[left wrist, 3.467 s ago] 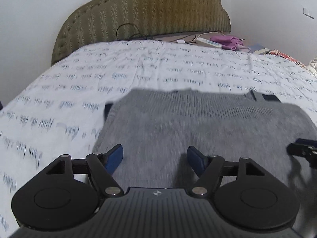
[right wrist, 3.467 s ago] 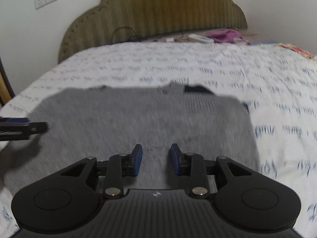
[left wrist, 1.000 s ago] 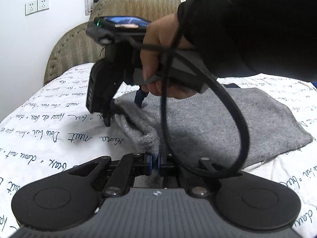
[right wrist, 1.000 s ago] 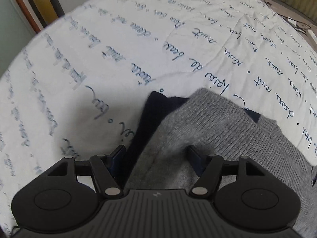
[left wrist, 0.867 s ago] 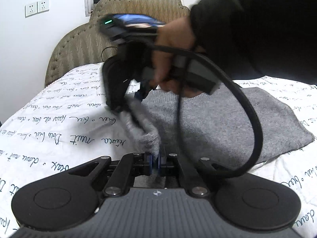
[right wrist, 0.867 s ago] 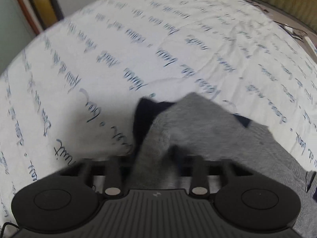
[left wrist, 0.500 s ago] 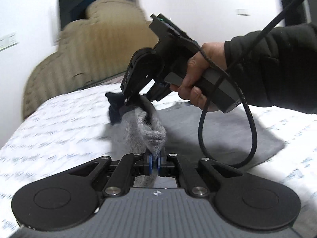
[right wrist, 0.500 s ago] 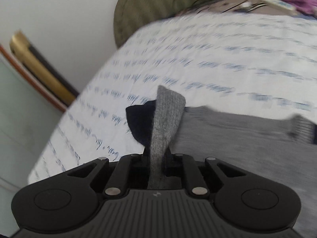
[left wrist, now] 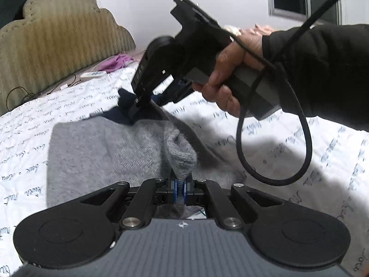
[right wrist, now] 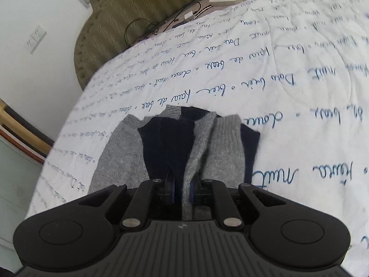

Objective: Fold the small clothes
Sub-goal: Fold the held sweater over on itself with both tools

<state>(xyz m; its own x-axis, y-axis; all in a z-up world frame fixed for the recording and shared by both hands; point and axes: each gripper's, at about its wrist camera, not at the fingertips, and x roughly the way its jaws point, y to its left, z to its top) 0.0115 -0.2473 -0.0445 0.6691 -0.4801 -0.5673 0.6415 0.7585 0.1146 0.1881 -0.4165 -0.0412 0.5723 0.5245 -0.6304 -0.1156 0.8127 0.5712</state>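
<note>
Bed: white quilted bed cover with blue script (left wrist: 288, 138) carries the garment; loose, it could bunch under a dragged fold.
Sweater: grey knitted sweater with navy trim (left wrist: 96, 152) lies partly flat on the bed, one side lifted; uneven pulling would skew the fold.
Right gripper (right wrist: 182, 190): jaws, having just been closing, clamped on the trim edge; a thin bite may slip.
Left gripper (left wrist: 180, 188): jaws together on a grey corner; dropping it spoils the fold.

Grey knit sweater (left wrist: 96, 152) with navy trim, partly folded on the bed (left wrist: 299, 152), one edge lifted and doubled over the flat body.
</note>
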